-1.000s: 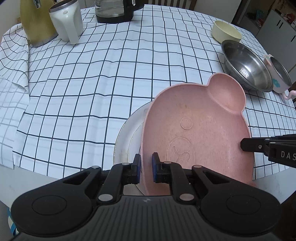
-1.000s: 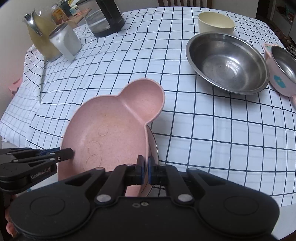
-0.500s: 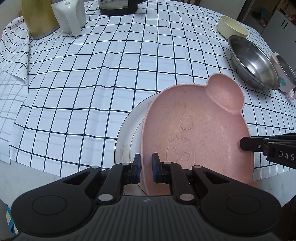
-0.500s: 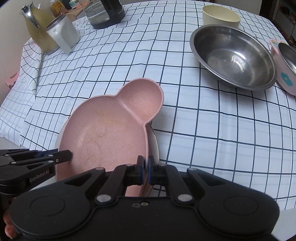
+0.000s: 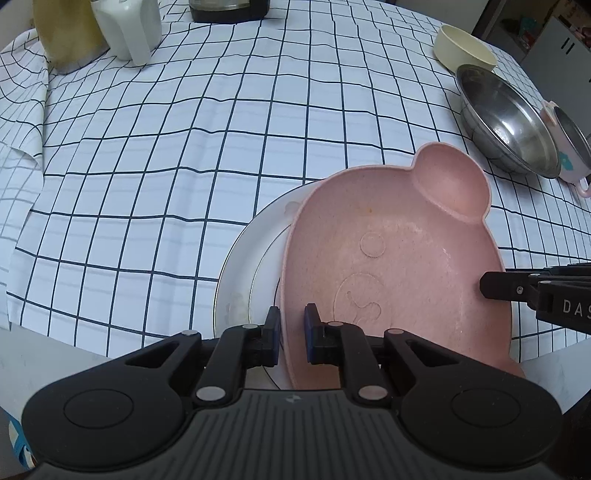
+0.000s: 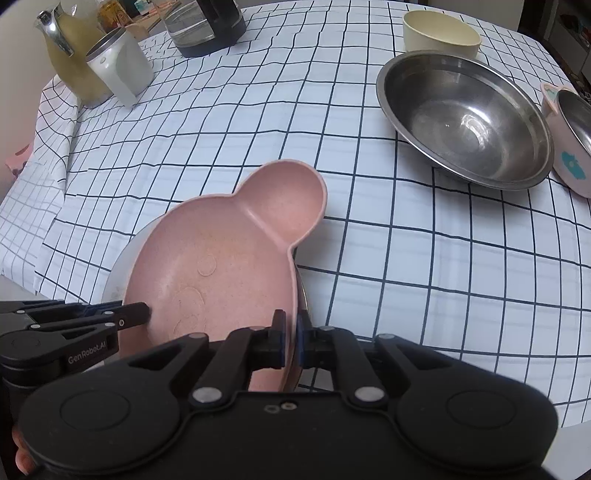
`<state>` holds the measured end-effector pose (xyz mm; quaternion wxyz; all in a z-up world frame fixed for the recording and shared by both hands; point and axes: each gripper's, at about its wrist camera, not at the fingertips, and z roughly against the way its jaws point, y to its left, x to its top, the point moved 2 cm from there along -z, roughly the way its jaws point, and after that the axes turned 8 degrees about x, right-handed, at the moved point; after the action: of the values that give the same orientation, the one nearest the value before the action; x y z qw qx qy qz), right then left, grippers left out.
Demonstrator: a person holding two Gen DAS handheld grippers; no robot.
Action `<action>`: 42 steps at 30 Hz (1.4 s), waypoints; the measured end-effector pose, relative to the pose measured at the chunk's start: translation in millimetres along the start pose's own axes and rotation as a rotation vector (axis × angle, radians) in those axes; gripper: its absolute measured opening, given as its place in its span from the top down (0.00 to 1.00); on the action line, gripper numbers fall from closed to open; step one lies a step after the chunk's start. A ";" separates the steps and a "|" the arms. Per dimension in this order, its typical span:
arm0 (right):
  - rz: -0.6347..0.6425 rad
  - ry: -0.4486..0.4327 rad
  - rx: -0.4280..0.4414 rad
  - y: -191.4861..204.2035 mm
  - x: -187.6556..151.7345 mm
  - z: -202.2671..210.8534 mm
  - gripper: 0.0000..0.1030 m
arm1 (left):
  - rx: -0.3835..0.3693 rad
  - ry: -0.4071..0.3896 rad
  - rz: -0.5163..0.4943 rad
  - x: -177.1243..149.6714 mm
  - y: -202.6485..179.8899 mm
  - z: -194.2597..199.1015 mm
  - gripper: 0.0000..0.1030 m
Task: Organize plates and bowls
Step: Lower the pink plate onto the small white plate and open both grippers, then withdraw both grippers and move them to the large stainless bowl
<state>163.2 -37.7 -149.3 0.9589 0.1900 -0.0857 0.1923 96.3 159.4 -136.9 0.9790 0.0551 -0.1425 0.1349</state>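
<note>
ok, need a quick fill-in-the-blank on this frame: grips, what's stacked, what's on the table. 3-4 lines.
1. Both grippers, left gripper and right gripper, clamp the rim of the pink ____-shaped plate.
2. Under it lies a round ____ plate.
3. The large empty bowl beside the cream bowl is made of ____.
4. The tablecloth has a ____ pattern.

Missing: bear; white; steel; grid

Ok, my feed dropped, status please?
Both grippers clamped on pink bowl rim. Bowl over white plate. Steel bowl far right, clear.
</note>
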 end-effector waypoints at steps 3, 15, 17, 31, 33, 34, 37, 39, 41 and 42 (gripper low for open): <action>0.000 0.006 0.021 -1.6 -1.0 0.5 0.84 | -0.008 0.007 0.004 1.9 -1.0 -1.7 0.88; -0.002 -0.020 0.064 -4.2 -7.0 15.4 0.71 | -0.008 0.000 0.007 -2.3 2.8 0.2 0.84; 0.004 -0.031 0.071 -3.9 -7.7 20.5 0.68 | -0.007 -0.013 0.005 -4.0 3.6 3.5 0.74; 0.051 -0.141 0.095 -10.2 -1.1 74.2 0.44 | -0.039 -0.227 -0.029 18.2 -11.2 71.5 0.42; 0.052 -0.163 0.090 -14.5 2.4 82.6 0.40 | -0.049 -0.258 -0.045 25.2 -20.0 80.2 0.42; 0.056 -0.172 0.085 -16.2 4.0 86.2 0.39 | -0.054 -0.274 -0.054 29.1 -25.5 84.1 0.42; 0.069 -0.196 0.069 -22.2 8.8 96.1 0.38 | -0.066 -0.302 -0.072 41.9 -40.6 90.3 0.42; 0.075 -0.212 0.057 -27.4 12.3 102.3 0.34 | -0.069 -0.320 -0.087 50.8 -52.0 92.9 0.37; 0.079 -0.233 0.040 -34.1 16.3 108.5 0.27 | -0.069 -0.341 -0.101 60.3 -63.8 94.9 0.32; 0.083 -0.245 0.029 -37.7 18.6 111.4 0.27 | -0.073 -0.352 -0.109 65.2 -70.5 95.7 0.30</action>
<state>185.1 -107.9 -55.7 0.9296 0.2220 -0.2075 0.2085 150.9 94.0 -31.4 0.9461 0.0500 -0.3133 0.0649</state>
